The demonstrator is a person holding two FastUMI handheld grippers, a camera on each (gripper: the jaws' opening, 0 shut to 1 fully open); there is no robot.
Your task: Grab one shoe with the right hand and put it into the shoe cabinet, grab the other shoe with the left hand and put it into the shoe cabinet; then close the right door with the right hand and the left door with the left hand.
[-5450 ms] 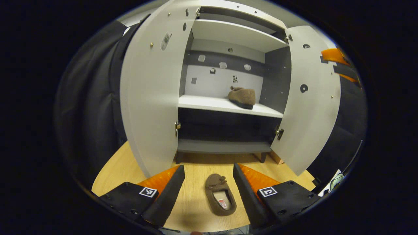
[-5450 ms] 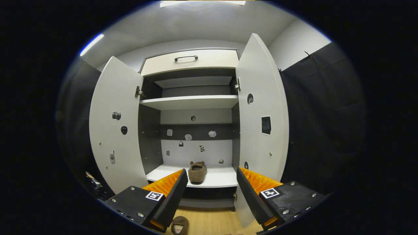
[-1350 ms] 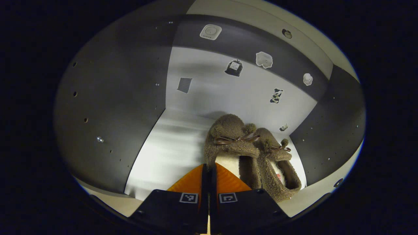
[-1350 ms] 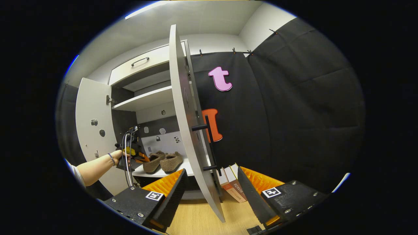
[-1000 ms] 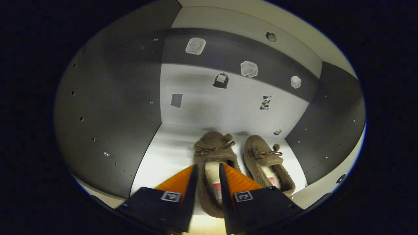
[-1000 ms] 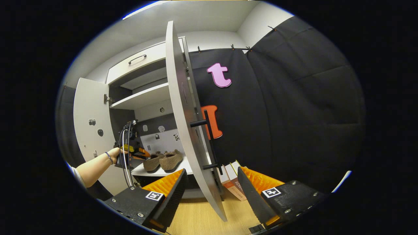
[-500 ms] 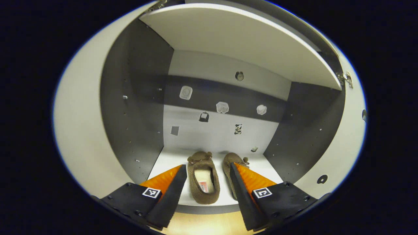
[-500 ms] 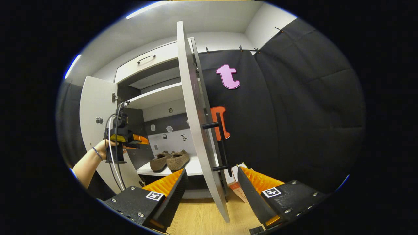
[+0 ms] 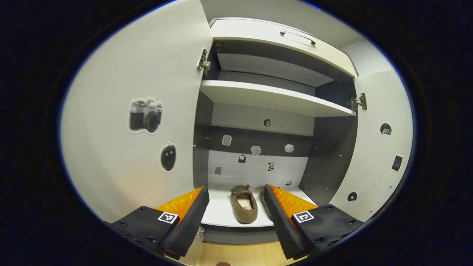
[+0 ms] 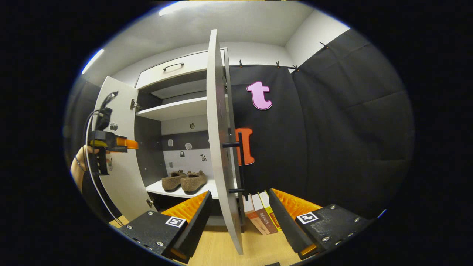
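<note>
So both 2 shoes point(image 10: 184, 181) sit side by side on the shoe cabinet point(image 9: 275, 105) lower shelf, around 6 o'clock; the right one's half hidden behind the left gripper point(image 9: 235, 208). Left gripper and right gripper point(image 10: 240, 218) gape wide, holding nothing

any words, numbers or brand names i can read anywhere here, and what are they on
No text can be read.
Books by the right door: spine print, too small to read.
Slipper: insole tag, too blurred to read.
Camera sticker and the other cabinet stickers: pictures, no words.
Square black-and-white tag: a pattern, no letters.
</note>
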